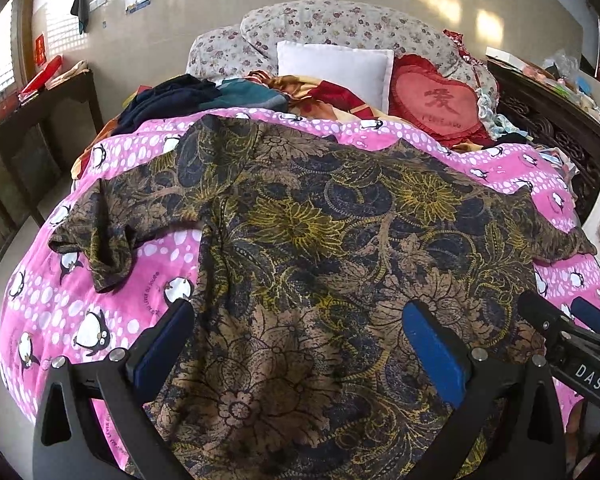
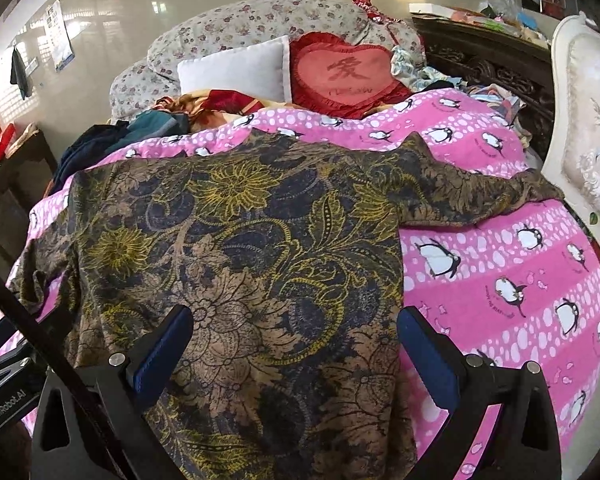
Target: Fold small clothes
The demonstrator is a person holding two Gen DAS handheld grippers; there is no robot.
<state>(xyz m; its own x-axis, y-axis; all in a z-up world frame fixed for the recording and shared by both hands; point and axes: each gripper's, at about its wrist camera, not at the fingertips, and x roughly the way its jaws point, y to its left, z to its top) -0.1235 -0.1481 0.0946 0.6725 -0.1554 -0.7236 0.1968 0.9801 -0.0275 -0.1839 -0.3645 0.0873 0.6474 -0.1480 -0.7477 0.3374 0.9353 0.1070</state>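
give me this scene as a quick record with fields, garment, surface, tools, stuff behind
garment: floral-print shirt, spread flat, both sleeves out, unfolded
surface: pink penguin quilt on a bed
left tool: open, over the shirt's lower part, holding nothing
right tool: open, at the shirt's right edge, holding nothing
behind: white pillow, red heart cushion, dark clothes pile

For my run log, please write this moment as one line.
stage: before first fold | floral shirt: spread flat on pink penguin quilt | left tongs: open, empty | right tongs: open, empty
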